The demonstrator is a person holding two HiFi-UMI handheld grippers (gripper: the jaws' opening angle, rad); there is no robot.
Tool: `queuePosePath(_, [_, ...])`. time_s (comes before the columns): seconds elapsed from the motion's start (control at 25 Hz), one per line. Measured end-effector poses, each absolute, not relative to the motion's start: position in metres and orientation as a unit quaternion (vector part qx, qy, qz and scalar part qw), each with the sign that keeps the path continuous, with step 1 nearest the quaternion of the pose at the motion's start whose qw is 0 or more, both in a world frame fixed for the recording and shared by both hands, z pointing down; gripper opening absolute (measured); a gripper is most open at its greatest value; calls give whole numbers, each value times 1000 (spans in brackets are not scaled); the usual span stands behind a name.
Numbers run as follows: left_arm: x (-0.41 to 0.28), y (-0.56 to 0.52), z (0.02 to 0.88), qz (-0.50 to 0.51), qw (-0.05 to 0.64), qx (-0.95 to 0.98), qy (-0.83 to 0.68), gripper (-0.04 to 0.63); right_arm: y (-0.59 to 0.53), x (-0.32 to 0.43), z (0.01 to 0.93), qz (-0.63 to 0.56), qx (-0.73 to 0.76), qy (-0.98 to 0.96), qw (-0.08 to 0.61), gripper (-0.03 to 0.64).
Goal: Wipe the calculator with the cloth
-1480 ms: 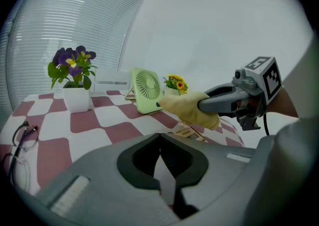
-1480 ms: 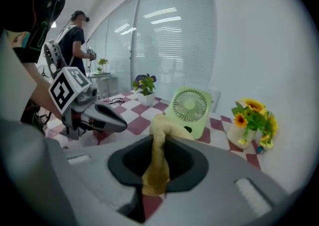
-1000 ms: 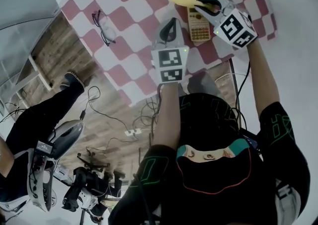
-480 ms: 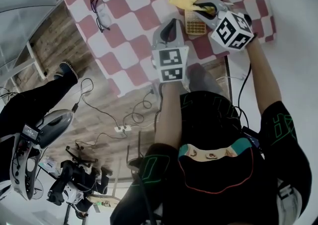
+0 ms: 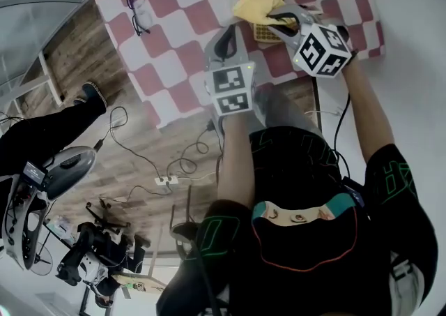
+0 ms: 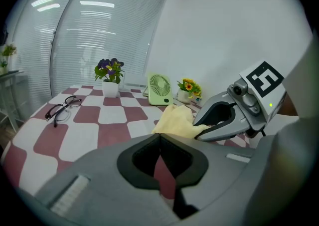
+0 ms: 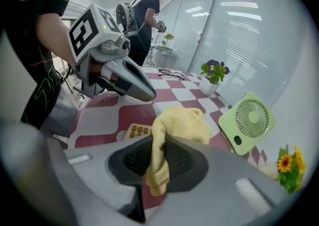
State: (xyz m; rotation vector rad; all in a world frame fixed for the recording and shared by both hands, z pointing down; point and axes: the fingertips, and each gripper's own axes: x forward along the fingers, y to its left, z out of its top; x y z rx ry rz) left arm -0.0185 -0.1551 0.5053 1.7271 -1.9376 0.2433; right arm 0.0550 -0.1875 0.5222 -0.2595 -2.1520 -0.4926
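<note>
A red and white checked tabletop (image 5: 174,28) is seen across the top of the head view. The right tool (image 7: 158,165) is shut tight on the yellow cloth (image 7: 182,120). It is likely held this way so the cloth can be rubbed around without slipping out. The left tool (image 6: 159,145) is shut too, and nothing is held in it. It is kept just left of the work, maybe to be out of the way, or to be ready to steady the calculator (image 5: 265,31). The cloth is bunched up at the upper middle of the head view, past the right tool's tips. The calculator is laid flat on the tabletop, right under the cloth and the right tool. Part of it is covered by the cloth, and only some orange keys are seen. Wiping seems to be under way.
</note>
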Motion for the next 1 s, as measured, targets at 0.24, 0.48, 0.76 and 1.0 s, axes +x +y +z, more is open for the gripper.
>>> queuePosePath(0.24, [-14,-146,501,81,256,627,-731,9,-163,66,523,-208,-126,-864,440,66])
queuePosePath(0.48, [-13,-136,496,73,250,614,-746,11,-144,75,525,-216,-143,-861,438,65])
queuePosePath(0.76, [-12,-128,486,59,235,600,-762,11,-126,81,525,-217,-175,-856,435,65])
queuePosePath(1.0, [-17,-126,462,55,205,590,-779,9,-119,82,506,-158,-177,-885,400,65])
